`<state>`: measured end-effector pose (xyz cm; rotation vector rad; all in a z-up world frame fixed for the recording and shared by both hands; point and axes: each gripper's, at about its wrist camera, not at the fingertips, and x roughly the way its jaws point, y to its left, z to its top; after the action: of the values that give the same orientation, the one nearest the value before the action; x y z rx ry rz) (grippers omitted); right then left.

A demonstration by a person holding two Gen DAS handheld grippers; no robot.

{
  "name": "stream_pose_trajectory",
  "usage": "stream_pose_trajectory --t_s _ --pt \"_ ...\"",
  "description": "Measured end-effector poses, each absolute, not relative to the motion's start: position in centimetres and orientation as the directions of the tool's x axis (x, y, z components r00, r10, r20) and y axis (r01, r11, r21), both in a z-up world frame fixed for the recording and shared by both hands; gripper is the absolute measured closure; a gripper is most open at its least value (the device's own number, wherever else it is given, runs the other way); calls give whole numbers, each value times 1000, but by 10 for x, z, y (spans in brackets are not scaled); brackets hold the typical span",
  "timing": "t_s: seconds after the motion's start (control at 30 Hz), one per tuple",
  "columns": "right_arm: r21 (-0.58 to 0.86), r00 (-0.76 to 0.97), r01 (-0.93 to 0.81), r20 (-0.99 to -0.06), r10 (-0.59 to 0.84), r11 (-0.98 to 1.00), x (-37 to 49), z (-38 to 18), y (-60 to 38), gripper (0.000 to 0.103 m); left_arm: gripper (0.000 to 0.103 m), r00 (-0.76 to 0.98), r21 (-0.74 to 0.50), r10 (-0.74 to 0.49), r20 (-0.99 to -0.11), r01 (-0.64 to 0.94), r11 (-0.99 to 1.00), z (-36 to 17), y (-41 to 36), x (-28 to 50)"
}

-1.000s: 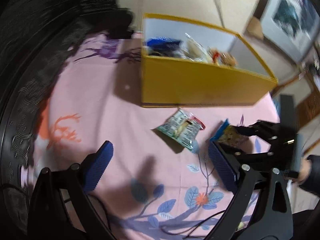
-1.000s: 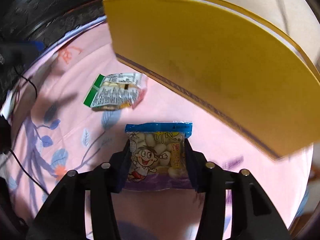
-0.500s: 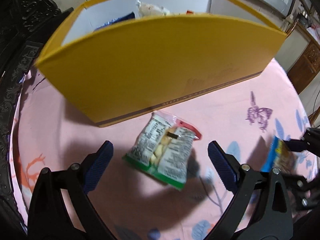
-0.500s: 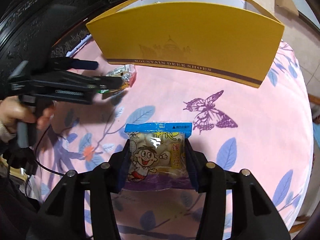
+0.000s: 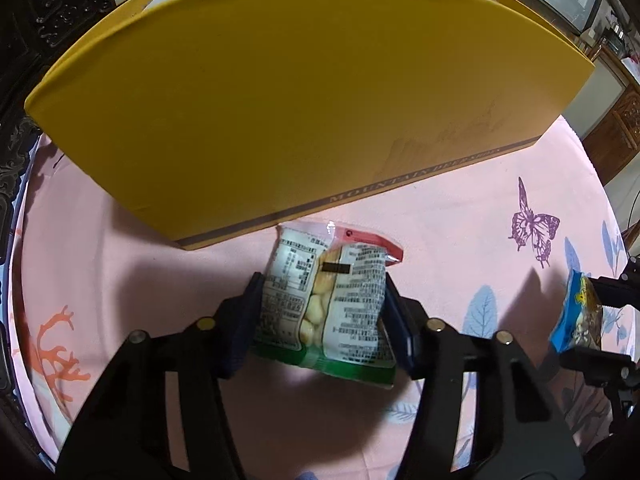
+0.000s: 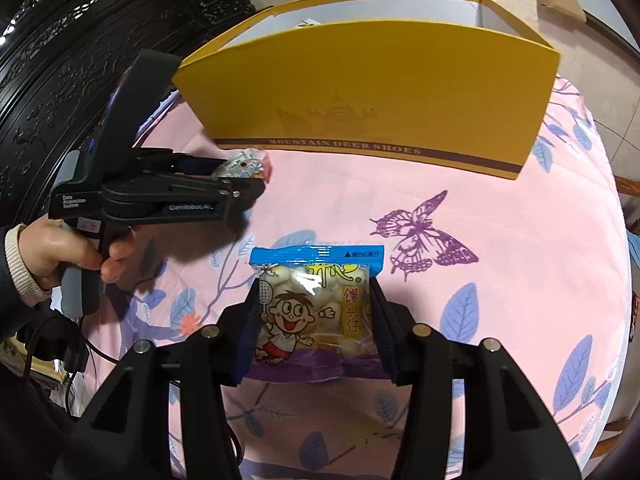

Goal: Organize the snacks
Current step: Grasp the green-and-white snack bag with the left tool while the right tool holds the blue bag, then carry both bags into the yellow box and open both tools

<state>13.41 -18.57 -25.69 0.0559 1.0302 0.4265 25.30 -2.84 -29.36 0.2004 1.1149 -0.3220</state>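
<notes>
Left tongs closing, pads against green-edged snack packet beside yellow shoe box; right tongs clenched on blue-topped bun-snack packet above bench

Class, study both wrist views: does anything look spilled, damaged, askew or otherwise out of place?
Nothing stands out. The yellow box stands upright on the tablecloth, and both snack packets, green-edged and blue-topped, look sealed and intact, with nothing spilled.
</notes>
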Motion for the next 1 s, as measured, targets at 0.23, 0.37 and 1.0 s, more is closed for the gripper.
stream_pose_trajectory --t_s 0.23,0.37,1.0 --pt "240 459 -303 -812 361 923 135 -252 -193 52 49 397 -6 -159 -904 361 933 -291 -35 241" --pt "240 471 -301 -804 363 923 135 -243 -197 52 49 411 -15 -174 -895 362 932 -284 -37 229" --pt "208 650 -342 -651 391 916 144 -150 -205 52 49 633 -81 -257 -730 294 952 -140 -9 183"
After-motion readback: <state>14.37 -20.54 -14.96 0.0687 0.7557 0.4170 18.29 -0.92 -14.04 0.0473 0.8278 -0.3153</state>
